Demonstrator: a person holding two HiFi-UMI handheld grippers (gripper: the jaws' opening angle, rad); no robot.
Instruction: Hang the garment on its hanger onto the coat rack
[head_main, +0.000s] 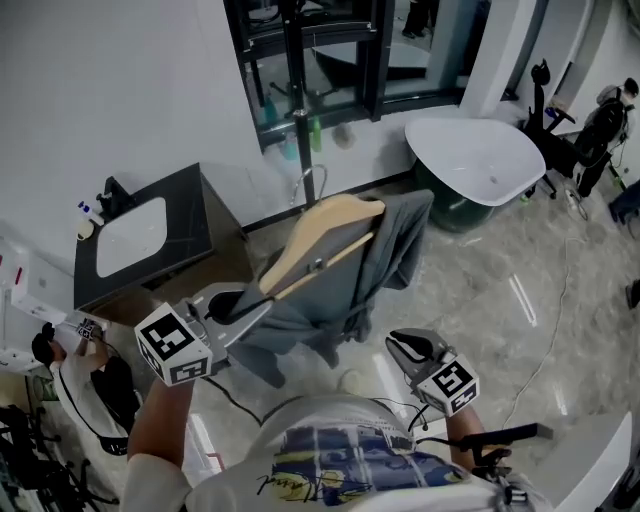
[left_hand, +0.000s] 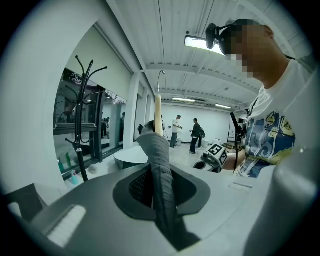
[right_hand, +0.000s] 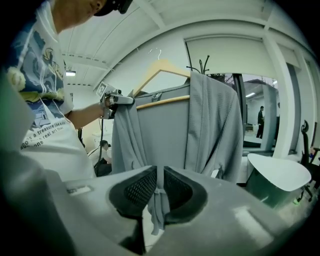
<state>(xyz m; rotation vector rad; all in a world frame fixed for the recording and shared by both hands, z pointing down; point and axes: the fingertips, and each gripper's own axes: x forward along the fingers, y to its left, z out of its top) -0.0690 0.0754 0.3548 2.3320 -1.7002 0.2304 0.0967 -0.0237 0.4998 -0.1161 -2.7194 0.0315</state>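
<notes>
**A:** What takes up the most room?

**B:** The marble floor (head_main: 500, 300). On it stand a white bathtub (head_main: 480, 160) and a dark vanity (head_main: 190, 200) with a pale basin. The black coat rack (left_hand: 79, 131) stands by the glass wall.

**A:** And where's the garment?

**B:** The grey garment (head_main: 390, 250) is up in the air in front of the person, draped over a wooden hanger (head_main: 320, 235). It isn't on the rack. The hanger is tilted, with its metal hook (head_main: 310, 185) pointing toward the wall.

**A:** Who's holding it?

**B:** The left tool (head_main: 255, 305). Its jaws are clamped on a fold of the garment at the hanger's lower end. In the left gripper view the fabric fills the gap between the pads.

**A:** And the right tool?

**B:** The right tool (head_main: 398, 340) is lower and clear of the cloth in the head view. Its jaws are drawn almost together, leaving only a slit. A thin grey strip shows in that slit, and I can't tell whether it's pinched.
</notes>
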